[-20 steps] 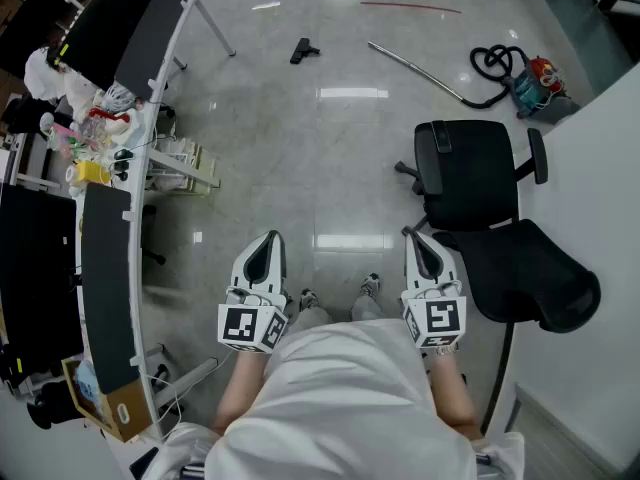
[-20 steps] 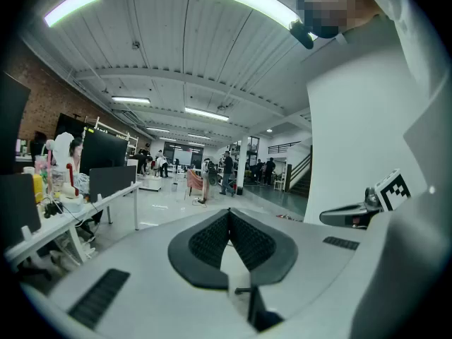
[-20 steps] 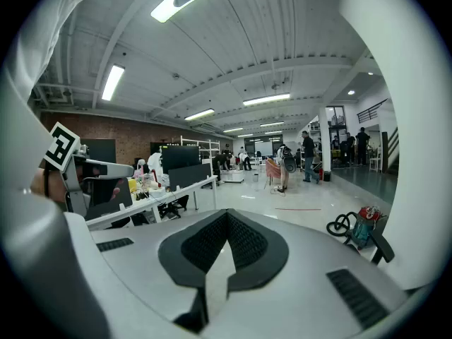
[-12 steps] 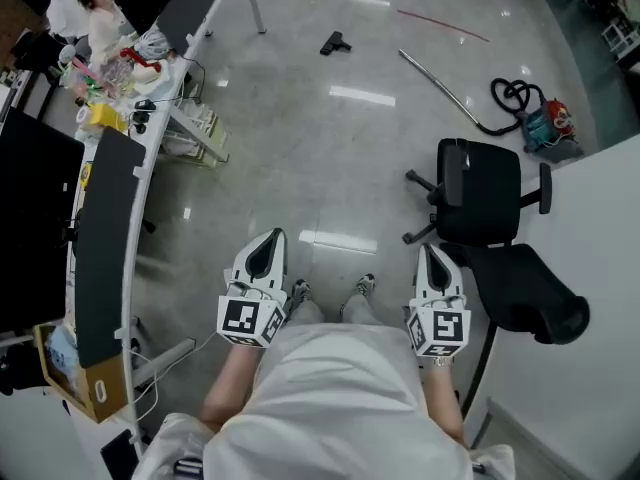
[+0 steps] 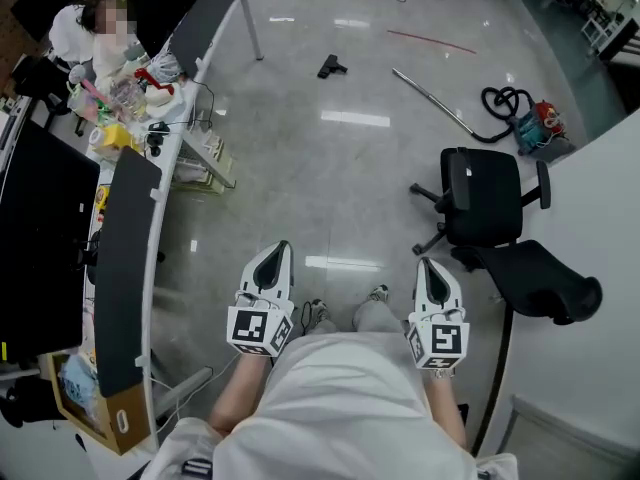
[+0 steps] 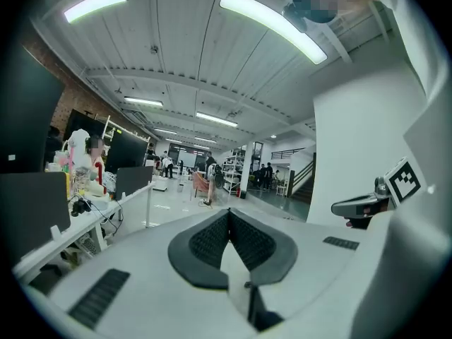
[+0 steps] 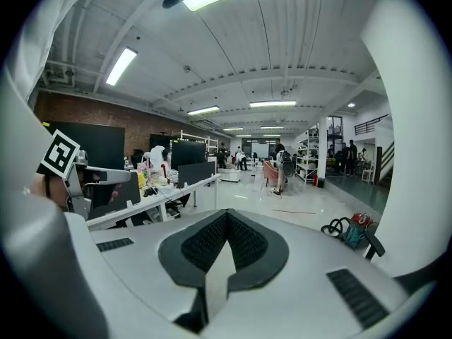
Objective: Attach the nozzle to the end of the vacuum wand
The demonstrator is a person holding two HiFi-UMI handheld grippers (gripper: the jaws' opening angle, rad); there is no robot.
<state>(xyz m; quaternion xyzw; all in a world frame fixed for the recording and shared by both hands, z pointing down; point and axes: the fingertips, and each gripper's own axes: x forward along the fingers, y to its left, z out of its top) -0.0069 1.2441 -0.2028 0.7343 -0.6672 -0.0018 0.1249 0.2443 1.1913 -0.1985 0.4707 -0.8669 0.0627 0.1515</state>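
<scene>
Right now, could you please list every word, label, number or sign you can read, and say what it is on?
No readable text anywhere.
Cubes on left gripper and right gripper: square black-and-white markers, no letters.
Cardboard box and vacuum cleaner: any print too small to read.

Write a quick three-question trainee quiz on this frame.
1. True or false: the nozzle is already fitted on the vacuum wand.
2. Which lies closest to the vacuum cleaner? A: nozzle. B: vacuum wand. C: desk.
3. Fill in: the left hand-held gripper and the right hand-held gripper are both ____ and hold nothing.
Key: 1 false, the two lie apart. 2 B. 3 shut.
</scene>
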